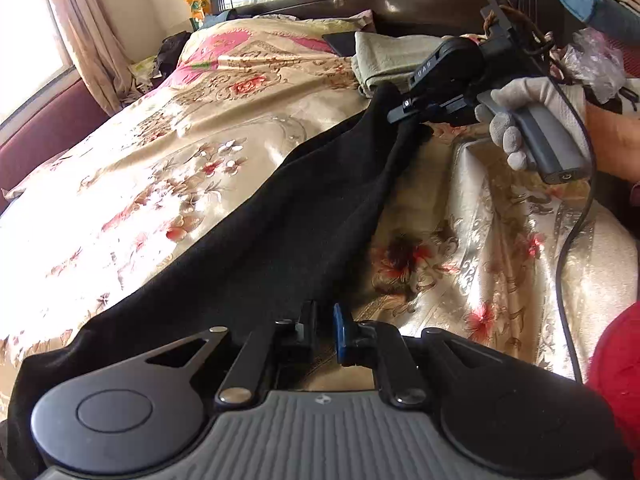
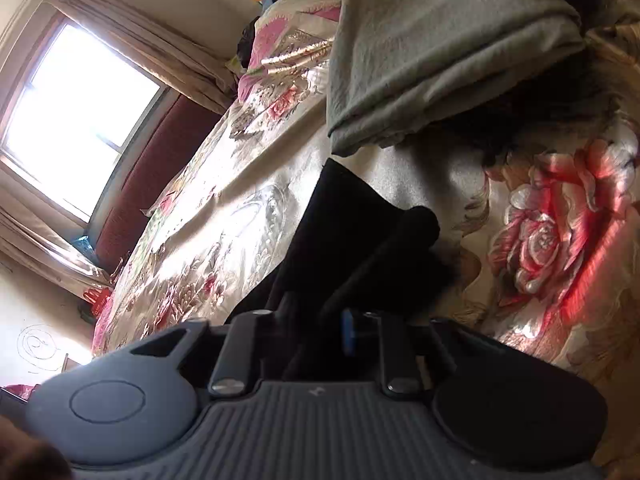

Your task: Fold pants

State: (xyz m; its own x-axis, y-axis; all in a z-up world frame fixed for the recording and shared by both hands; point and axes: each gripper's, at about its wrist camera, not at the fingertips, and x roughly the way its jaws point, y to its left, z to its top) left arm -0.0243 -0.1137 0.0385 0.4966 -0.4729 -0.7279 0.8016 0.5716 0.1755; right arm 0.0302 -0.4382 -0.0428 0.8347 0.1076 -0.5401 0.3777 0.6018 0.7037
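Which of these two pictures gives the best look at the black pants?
The left wrist view: the black pants stretch across the floral bedspread, from near fingers to far gripper. The right wrist view shows only a bunched end at its fingers.

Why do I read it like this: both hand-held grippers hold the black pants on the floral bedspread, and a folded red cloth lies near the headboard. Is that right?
Not quite. The folded cloth is pale grey-green, not red; the right wrist view shows it. The rest holds: the left hand-held gripper and right hand-held gripper hold the black pants on the floral bedspread.
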